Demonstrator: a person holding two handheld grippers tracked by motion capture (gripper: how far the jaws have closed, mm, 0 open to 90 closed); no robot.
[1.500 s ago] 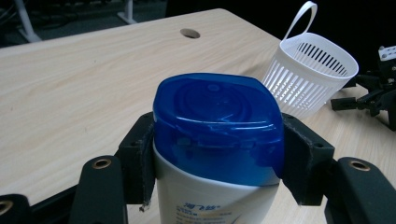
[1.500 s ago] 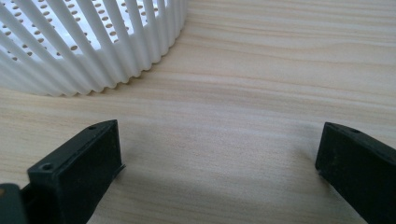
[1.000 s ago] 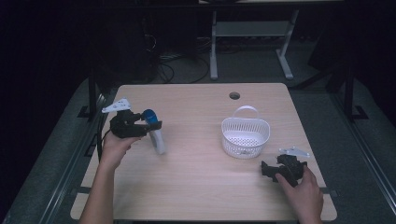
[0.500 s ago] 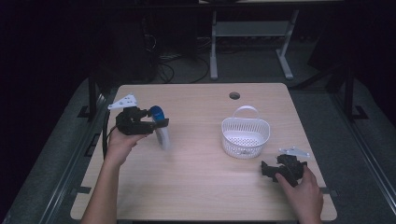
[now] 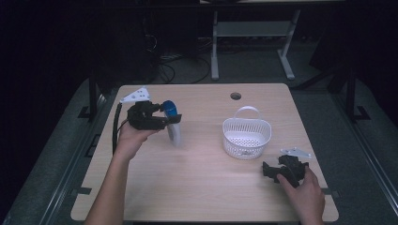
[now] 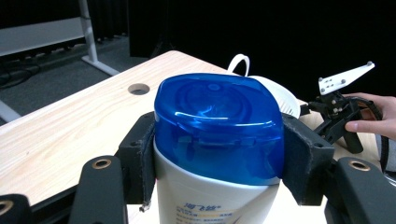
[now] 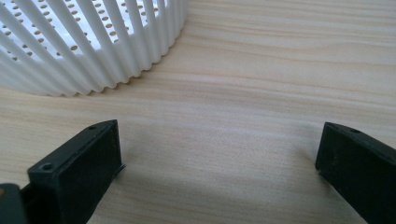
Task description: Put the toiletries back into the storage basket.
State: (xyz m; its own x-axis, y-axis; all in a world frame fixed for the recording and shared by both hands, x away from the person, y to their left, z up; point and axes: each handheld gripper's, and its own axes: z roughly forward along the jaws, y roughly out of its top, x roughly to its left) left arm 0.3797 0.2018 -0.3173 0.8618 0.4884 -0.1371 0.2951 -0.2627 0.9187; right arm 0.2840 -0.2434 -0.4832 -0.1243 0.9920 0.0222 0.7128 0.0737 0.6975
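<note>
Firmly, the left claw [image 6: 219,182] pinched a white plastic bottle with a glossy blue flip cap [image 6: 218,133], its two black padded jaws pressing on opposite sides just below and around the cap. Seen from above, the left claw [image 5: 164,119] held that bottle [image 5: 173,127] upright, hanging clear of the pale wooden desk [image 5: 197,183] near its left side, with the person's left hand [image 5: 133,136] gripping the tool from behind.

To the right, and well apart from the bottle, a white slatted plastic basket with a loop handle [image 5: 247,136] stood on the desk. Judging by the layout, the step in hand looked like carrying the bottle across to that basket. Doing it well would have meant keeping the squeeze steady, since the grip sat high and the heavier body hung below, free to swing. Holding the bottle upright, lifting it above the basket rim, and lowering it inside before letting go seemed wise.

Further right, the right claw [image 5: 270,169] rested low near the desk's front right corner, in the person's right hand [image 5: 305,190]. Its own camera showed the right claw [image 7: 219,154] with jaws spread wide and nothing between them, the basket [image 7: 93,42] just beyond.
</note>
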